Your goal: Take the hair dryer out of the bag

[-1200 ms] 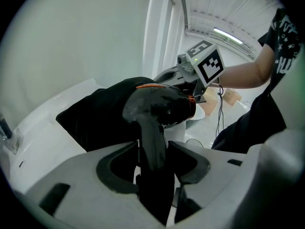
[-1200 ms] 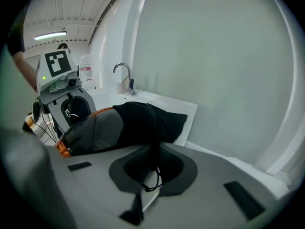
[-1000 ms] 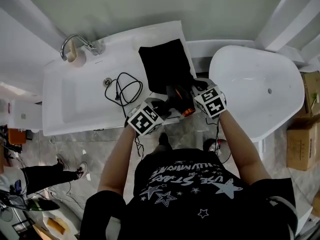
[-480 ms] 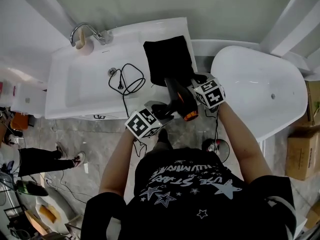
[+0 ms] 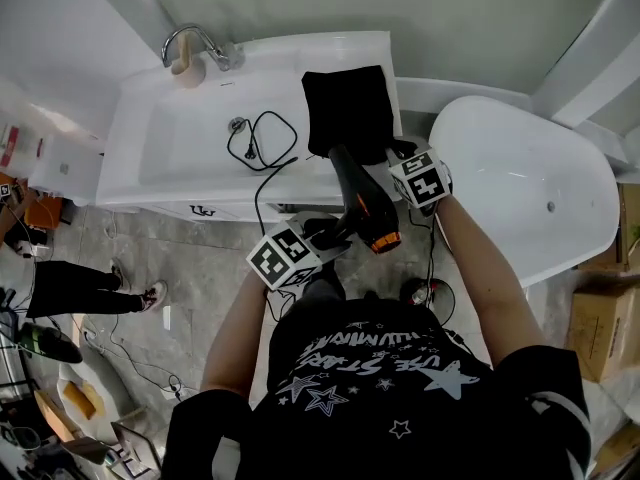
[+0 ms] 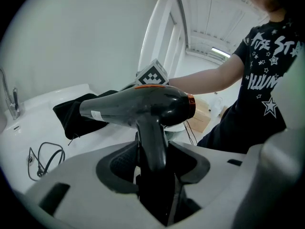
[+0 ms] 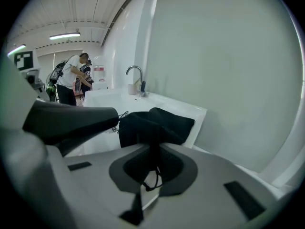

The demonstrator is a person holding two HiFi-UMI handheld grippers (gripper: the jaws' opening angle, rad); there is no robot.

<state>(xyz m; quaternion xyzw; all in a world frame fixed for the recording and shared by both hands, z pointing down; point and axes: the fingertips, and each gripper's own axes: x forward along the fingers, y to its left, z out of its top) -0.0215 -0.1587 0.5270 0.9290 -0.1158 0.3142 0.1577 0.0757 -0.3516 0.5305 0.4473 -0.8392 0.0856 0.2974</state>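
The black hair dryer [image 5: 362, 204] with an orange ring hangs in the air in front of the sink counter, nozzle toward the bag. My left gripper [image 5: 334, 234] is shut on its handle, which stands upright between the jaws of the left gripper [image 6: 151, 162] with the hair dryer's body [image 6: 138, 106] above. The black cloth bag [image 5: 346, 108] lies on the counter's right end. My right gripper [image 5: 396, 154] is shut on its near edge; in the right gripper view the bag [image 7: 157, 122] bunches into the right gripper's [image 7: 152, 162] jaws. The nozzle [image 7: 71, 120] ends right beside the bag's mouth.
The dryer's black cord [image 5: 262, 140] coils in the white sink [image 5: 170, 158] and trails over the front edge. A faucet [image 5: 196, 42] stands at the back. A white bathtub [image 5: 540, 198] is to the right, with cardboard boxes [image 5: 612, 318] beyond. People stand at the left [image 5: 90, 288].
My left gripper has drawn the hair dryer back toward me and slightly up, away from the bag's mouth. The right gripper has stayed on the bag's edge.
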